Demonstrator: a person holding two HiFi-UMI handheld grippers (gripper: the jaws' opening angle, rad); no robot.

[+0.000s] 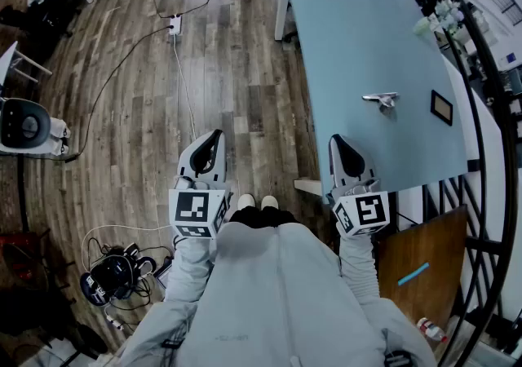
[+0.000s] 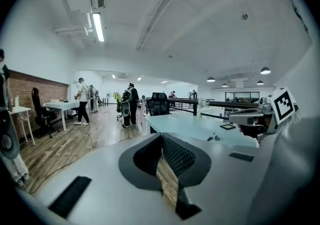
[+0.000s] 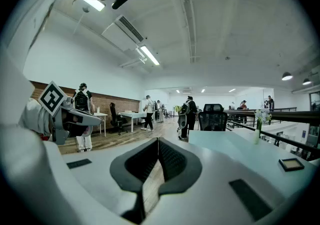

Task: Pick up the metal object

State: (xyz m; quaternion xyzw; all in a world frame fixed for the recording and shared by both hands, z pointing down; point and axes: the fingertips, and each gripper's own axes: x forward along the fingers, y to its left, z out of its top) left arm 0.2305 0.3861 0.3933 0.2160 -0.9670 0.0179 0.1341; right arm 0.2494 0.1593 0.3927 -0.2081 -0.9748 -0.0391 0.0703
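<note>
Ahead of right claw, well apart: metal object left untouched on table; nothing picked yet. Right claw and left claw both pressed together, empty.

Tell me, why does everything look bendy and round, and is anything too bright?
Head view: the wide lens bows the railing and the table edge; the metal object looks sharp. Left gripper view: black corners ring the picture, and the ceiling lamp glares white. Right gripper view: the same round bulge, with its strip light washed out.
</note>
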